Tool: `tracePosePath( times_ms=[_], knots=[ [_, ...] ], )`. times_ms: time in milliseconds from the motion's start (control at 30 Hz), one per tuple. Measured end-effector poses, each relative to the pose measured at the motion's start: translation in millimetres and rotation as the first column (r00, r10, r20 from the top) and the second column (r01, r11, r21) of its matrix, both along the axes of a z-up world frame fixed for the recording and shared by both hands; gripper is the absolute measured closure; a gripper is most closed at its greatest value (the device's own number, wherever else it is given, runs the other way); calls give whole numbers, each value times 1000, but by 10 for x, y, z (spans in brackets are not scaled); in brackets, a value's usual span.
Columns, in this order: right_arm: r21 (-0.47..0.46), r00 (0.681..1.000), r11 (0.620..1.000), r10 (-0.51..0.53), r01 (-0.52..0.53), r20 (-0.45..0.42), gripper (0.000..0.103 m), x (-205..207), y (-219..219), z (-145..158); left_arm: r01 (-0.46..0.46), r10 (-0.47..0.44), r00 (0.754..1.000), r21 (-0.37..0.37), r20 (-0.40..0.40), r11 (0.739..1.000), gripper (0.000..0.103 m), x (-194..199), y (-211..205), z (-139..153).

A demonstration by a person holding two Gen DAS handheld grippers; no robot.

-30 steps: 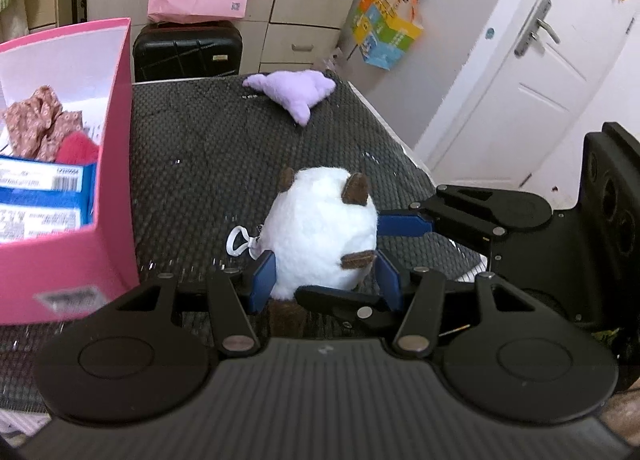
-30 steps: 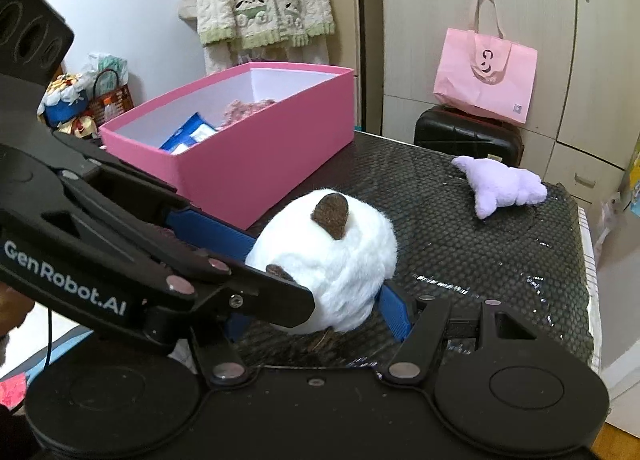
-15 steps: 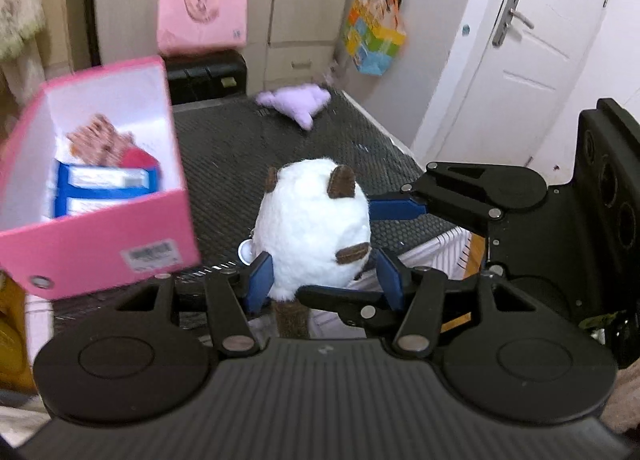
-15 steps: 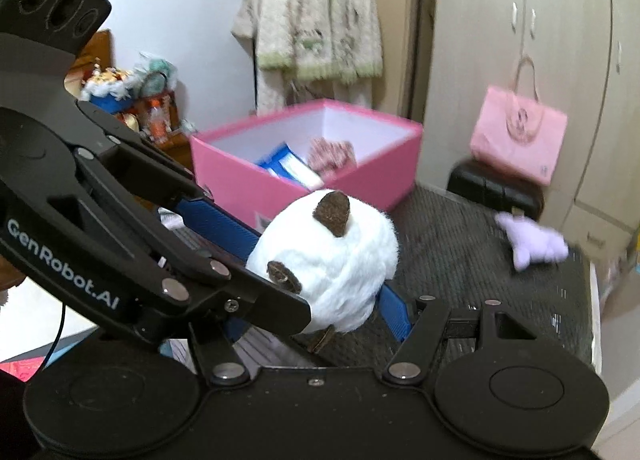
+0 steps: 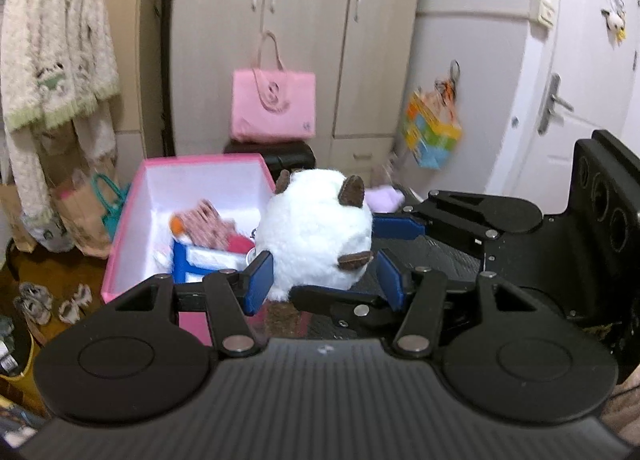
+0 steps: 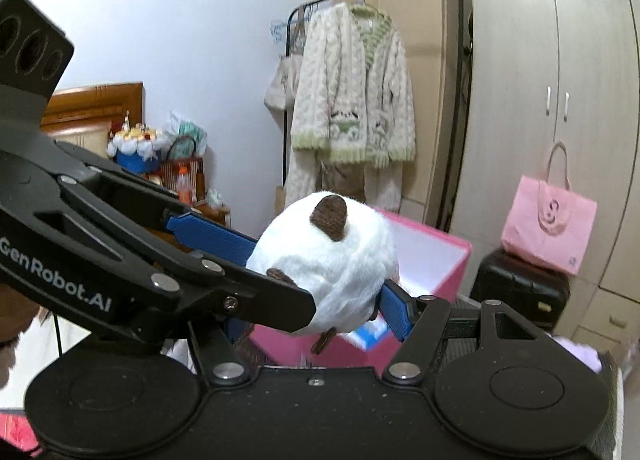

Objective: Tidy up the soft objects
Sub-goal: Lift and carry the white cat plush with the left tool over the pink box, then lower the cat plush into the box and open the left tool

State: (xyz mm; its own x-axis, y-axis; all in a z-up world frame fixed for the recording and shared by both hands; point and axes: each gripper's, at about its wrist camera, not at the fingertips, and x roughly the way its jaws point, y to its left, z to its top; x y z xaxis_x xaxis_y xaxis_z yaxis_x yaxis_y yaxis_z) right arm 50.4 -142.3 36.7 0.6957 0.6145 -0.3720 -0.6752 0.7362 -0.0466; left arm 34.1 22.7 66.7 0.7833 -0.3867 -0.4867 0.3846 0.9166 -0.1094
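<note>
Clamping white plush ball (image 5: 316, 232) from both sides, left gripper (image 5: 324, 280) and right gripper (image 6: 320, 292) jaws; brown ears up; beside pink box (image 5: 132, 216)

My feeds: even, soft indoor light, no glare; strong fisheye bending at edges, dark corners; motion blur on colourful bag (image 5: 432, 132) and purple toy (image 6: 580, 354); foreground sharp
</note>
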Motion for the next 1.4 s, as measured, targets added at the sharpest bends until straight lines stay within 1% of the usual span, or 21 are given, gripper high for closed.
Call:
tracePosePath(
  times_ms=[167,200,300,367,500,633,833,933,1033,1100,1167,1267,1400],
  knots=[
    [39,1000,999,5,-6,22,32,283,157,114,-23,24,998,-27,53,999,48,246,197,122],
    [50,1000,999,4,-5,23,30,349,176,127,-27,29,998,-35,59,999,48,311,224,136],
    [83,1000,997,-6,5,9,29,586,226,131,-34,38,997,-69,63,997,48,532,286,138],
    [81,1000,997,-16,16,4,29,739,266,93,-46,51,997,-81,55,996,48,701,306,82],
    [59,999,998,-35,37,-41,29,1008,324,-45,-58,59,998,-102,3,993,48,996,346,-84],
    [45,993,998,-43,48,-109,29,1273,335,-212,-68,61,996,-117,-59,991,48,1284,369,-268],
    [7,973,999,-44,47,-228,28,1564,386,-454,-90,62,981,-152,-185,984,48,1598,448,-560],
    [-35,967,998,-55,48,-249,28,1601,444,-530,-106,68,973,-161,-221,981,48,1642,477,-662],
    [-89,968,994,-84,64,-236,28,1611,508,-572,-114,69,968,-177,-239,978,46,1663,482,-712],
    [-108,969,991,-96,73,-229,28,1616,519,-566,-124,83,969,-167,-231,978,46,1639,488,-709],
    [-123,968,989,-107,80,-227,25,1625,522,-551,-139,109,973,-142,-202,980,45,1584,495,-666],
    [-143,967,986,-122,91,-224,25,1595,492,-526,-153,133,977,-114,-166,982,44,1501,523,-599],
    [-156,967,982,-139,107,-212,25,1516,452,-470,-151,135,979,-94,-156,984,42,1383,529,-507]
  ],
)
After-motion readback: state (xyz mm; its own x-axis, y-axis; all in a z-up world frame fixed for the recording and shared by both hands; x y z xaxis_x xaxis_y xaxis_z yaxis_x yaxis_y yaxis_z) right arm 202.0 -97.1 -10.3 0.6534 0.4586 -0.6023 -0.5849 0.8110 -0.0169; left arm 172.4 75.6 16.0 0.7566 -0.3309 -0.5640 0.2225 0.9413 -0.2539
